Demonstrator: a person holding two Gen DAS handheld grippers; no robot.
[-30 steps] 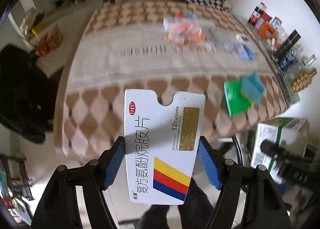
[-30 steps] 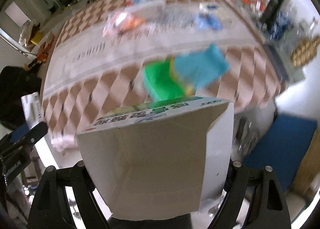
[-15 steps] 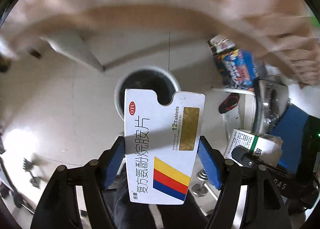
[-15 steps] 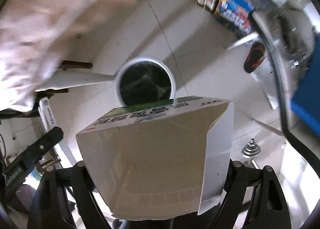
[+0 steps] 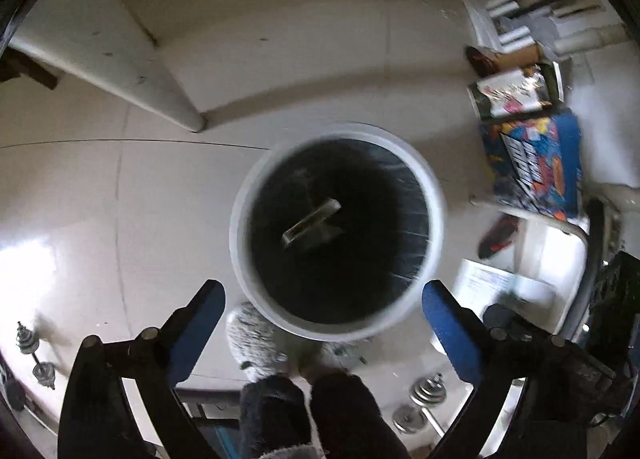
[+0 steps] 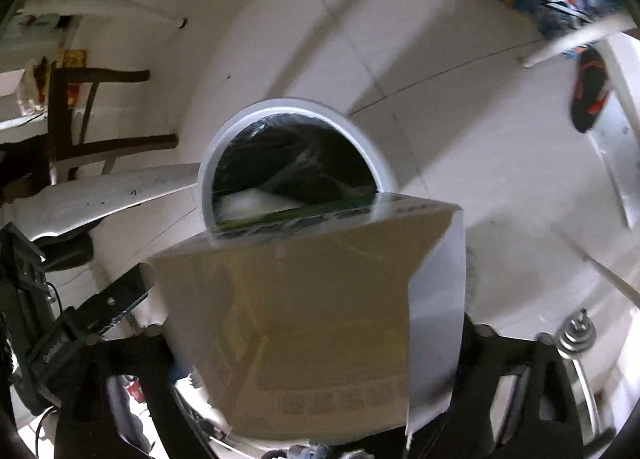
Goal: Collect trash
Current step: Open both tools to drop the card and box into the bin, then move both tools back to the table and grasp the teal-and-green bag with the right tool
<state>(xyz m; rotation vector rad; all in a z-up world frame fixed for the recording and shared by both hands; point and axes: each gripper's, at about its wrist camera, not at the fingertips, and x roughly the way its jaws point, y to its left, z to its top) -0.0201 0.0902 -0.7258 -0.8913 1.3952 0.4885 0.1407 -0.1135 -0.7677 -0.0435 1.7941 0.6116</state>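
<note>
A white round bin with a black liner stands on the floor right below my left gripper, which is open and empty. A small flat box shows inside the bin, blurred. My right gripper is shut on a white carton with a green edge and holds it just in front of the bin. The carton hides the right fingers and the bin's near rim. The carton also shows in the left wrist view at the right.
Colourful printed boxes and papers lie on the floor to the bin's right. Small dumbbell weights lie near my feet in fuzzy slippers. A wooden chair and a white panel stand to the left.
My left gripper has opened and let go of the white tablet box, which has dropped into the bin. Both grippers have moved closer over the bin. The right one still holds the carton.
</note>
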